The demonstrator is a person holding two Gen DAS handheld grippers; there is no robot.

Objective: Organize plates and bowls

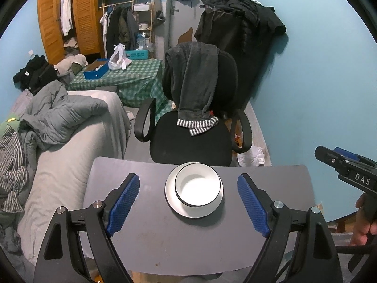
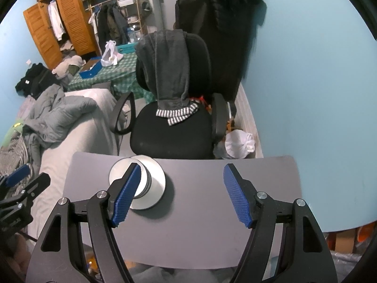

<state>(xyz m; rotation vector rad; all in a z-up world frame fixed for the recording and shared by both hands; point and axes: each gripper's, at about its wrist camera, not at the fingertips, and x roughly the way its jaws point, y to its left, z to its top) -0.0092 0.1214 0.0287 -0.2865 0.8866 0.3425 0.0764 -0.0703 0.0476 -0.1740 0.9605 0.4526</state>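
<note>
White bowl (image 1: 199,184) nested on the plate (image 1: 173,202), both stacked on the grey table (image 1: 188,243) ahead of and between the spread, empty fingers of the left gripper (image 1: 188,202), probably to save space. The right gripper (image 2: 182,193) (also wide open, holding nothing) has the stack beside its left finger.

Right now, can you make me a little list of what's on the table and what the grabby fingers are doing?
table: grey flat tabletop
dishes: white round bowl sitting on white round plate
dish spot: far middle of the table
left gripper: blue fingers open, holding nothing
right gripper: blue fingers open, holding nothing
behind table: black office chair with grey clothing draped over it
</note>
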